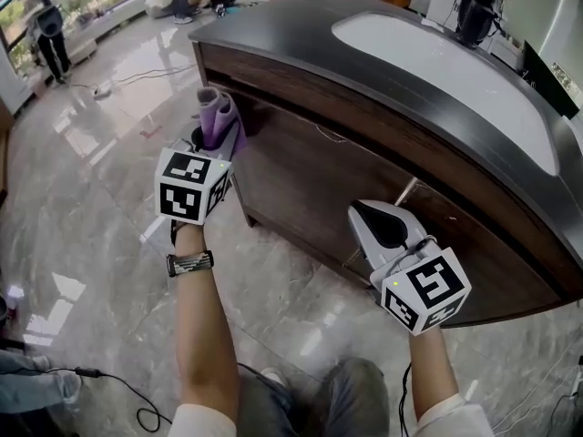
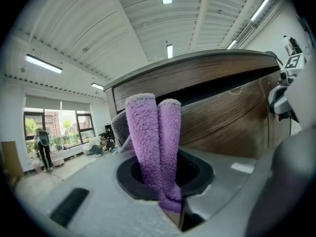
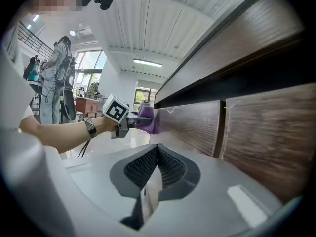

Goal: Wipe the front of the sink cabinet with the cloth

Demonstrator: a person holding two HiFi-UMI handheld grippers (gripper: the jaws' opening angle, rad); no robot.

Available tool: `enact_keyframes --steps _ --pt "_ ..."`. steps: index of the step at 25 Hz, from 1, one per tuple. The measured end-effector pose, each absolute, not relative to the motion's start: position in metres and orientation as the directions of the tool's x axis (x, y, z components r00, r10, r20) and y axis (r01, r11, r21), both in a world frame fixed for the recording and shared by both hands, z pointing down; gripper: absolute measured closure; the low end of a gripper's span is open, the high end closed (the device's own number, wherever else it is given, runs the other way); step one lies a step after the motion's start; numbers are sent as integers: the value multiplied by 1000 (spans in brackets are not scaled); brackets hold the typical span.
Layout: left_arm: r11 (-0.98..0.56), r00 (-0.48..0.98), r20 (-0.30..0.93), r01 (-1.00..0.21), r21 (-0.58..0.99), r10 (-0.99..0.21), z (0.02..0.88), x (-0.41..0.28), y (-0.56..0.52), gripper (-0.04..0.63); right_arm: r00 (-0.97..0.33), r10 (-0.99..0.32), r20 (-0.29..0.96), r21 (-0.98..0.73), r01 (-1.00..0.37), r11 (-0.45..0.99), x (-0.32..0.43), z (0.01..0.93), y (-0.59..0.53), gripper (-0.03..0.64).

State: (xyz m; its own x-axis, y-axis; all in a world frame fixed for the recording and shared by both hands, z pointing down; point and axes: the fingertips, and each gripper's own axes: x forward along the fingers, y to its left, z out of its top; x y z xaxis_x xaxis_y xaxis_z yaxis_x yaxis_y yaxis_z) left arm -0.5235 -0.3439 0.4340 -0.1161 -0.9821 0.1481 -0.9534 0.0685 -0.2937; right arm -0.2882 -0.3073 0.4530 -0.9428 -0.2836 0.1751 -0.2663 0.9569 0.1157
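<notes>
While the folded purple terry cloth (image 1: pixel 217 118) stands pinched in the left gripper's (image 1: pixel 208 146) jaws against the dark wooden sink cabinet front (image 1: pixel 310 185) near its left end, wiping looks barely started. Next it needs a firm rightward sweep. The right gripper (image 1: pixel 381 226) hangs empty, jaws together.

Two grippers: left gripper (image 1: pixel 213 140) and right gripper (image 1: pixel 369 213). One purple cloth (image 1: pixel 217 115). One sink cabinet (image 1: pixel 310 182), with one counter (image 1: pixel 273 25), one white basin (image 1: pixel 437 62) and two door panels: near panel (image 3: pixel 269 132), far panel (image 3: pixel 192 125). One wristband (image 1: pixel 189 263). Two bystanders: standing person (image 1: pixel 47 35), seated person (image 2: pixel 102 143).
</notes>
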Motion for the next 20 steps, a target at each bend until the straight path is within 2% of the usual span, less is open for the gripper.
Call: enact_keyframes --steps 7,20 --pt "64 -130 210 -954 -293 -969 462 -543 -347 540 -940 -278 195 102 -263 959 -298 462 -311 611" --pt "-107 39 302 -971 -212 -952 509 -475 -350 540 -941 -282 185 71 -273 959 -266 462 -294 611"
